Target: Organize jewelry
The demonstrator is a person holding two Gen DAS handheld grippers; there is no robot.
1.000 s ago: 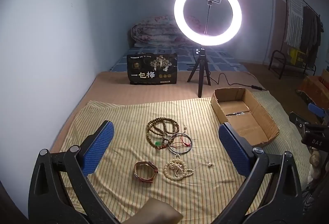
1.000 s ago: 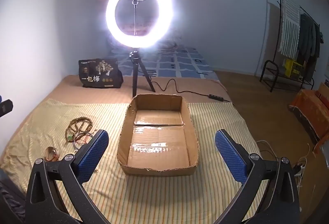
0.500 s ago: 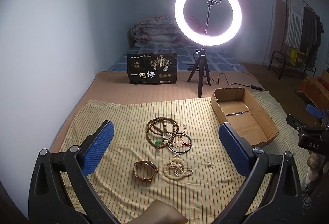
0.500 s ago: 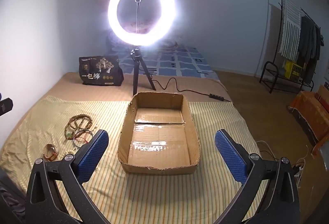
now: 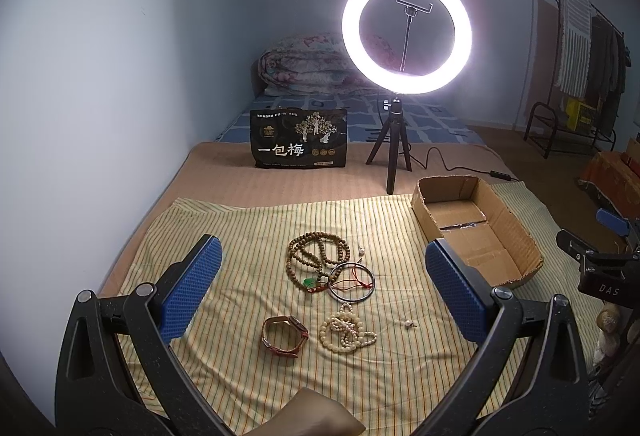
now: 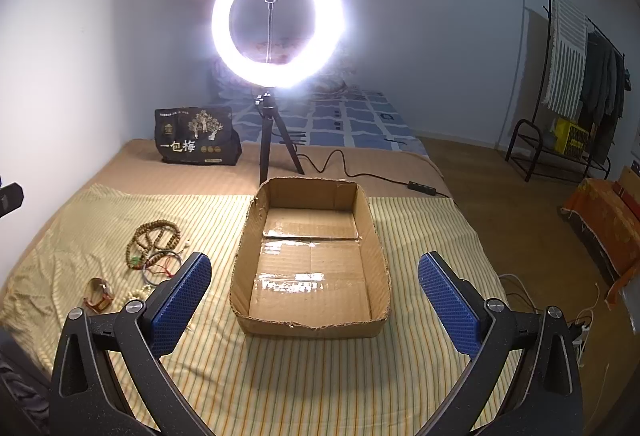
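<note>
Jewelry lies on a striped yellow cloth [image 5: 248, 236]: a wooden bead necklace [image 5: 316, 256], a metal bangle with red string [image 5: 352, 282], a brown leather watch [image 5: 284, 336], a cream pearl strand [image 5: 346, 330] and two small loose beads [image 5: 409, 324]. My left gripper [image 5: 320, 292] is open and empty, held above the jewelry. An empty cardboard box [image 6: 312, 260] lies to the right of it. My right gripper [image 6: 316, 300] is open and empty, over the box's near end. The necklace [image 6: 154, 236] and watch [image 6: 98, 296] also show in the right wrist view.
A lit ring light on a tripod [image 5: 406, 32] stands behind the cloth, its cable running right. A black printed bag [image 5: 298, 144] stands at the back left. A wall runs along the left. A clothes rack [image 6: 576, 84] stands far right.
The right gripper has drifted slightly, so the box sits a little further right in its view. The jewelry and box have not moved. Both grippers stay open.
</note>
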